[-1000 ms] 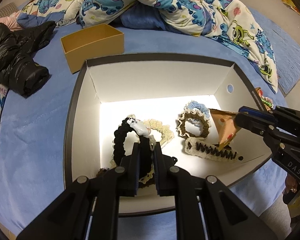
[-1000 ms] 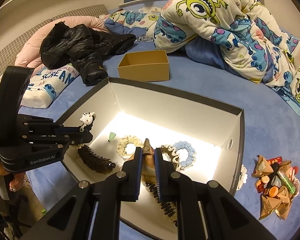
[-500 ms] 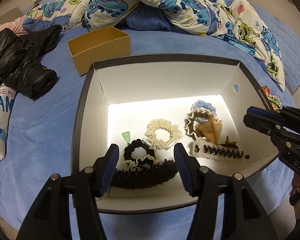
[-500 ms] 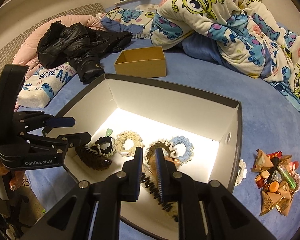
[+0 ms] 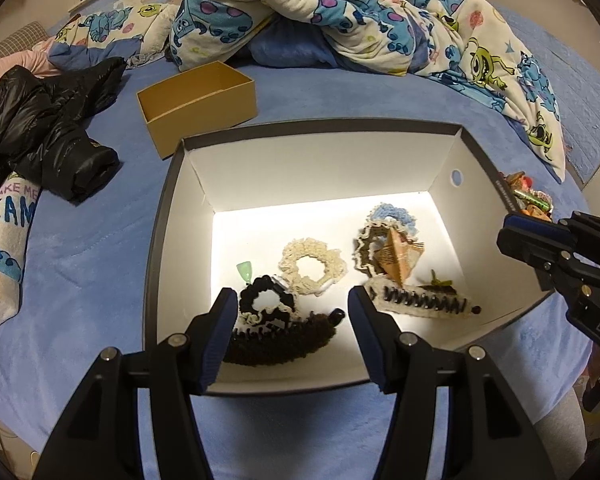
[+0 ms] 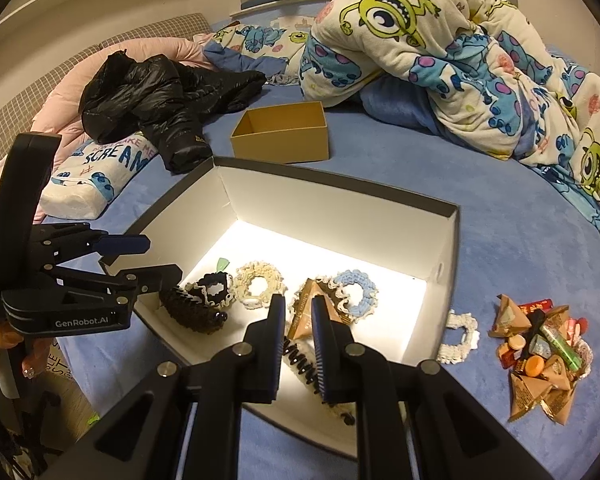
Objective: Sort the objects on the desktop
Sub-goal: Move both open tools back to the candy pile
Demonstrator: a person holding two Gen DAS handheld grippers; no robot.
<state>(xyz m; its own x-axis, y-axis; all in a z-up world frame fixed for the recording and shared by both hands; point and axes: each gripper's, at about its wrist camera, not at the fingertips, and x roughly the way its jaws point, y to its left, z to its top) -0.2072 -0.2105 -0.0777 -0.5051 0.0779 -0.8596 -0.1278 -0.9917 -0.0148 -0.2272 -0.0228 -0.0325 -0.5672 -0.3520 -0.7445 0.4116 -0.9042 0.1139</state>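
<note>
A large white box [image 5: 320, 160] with a dark rim sits on the blue bed. In it lie a black scrunchie [image 5: 261, 302], a dark brown hair claw [image 5: 283, 344], a cream scrunchie [image 5: 312, 266], a brown and blue scrunchie [image 5: 392, 224], a tan paper packet [image 5: 398, 256] and a cream hair claw [image 5: 420, 300]. My left gripper [image 5: 291, 300] is open and empty above the box's near edge. My right gripper [image 6: 297, 312] is nearly shut and empty above the tan packet [image 6: 306, 314] inside the box [image 6: 340, 200].
A small empty tan box [image 5: 197, 106] stands behind the white box. A pile of snacks and packets [image 6: 540, 344] and a cream scrunchie [image 6: 460, 336] lie on the bed right of the box. A black jacket [image 6: 167, 92] and a patterned blanket [image 6: 460, 52] lie further back.
My left gripper opened and dropped the black scrunchie into the box. My right gripper let go of the tan packet, which now lies on the scrunchies. Both grippers drew back a little.
</note>
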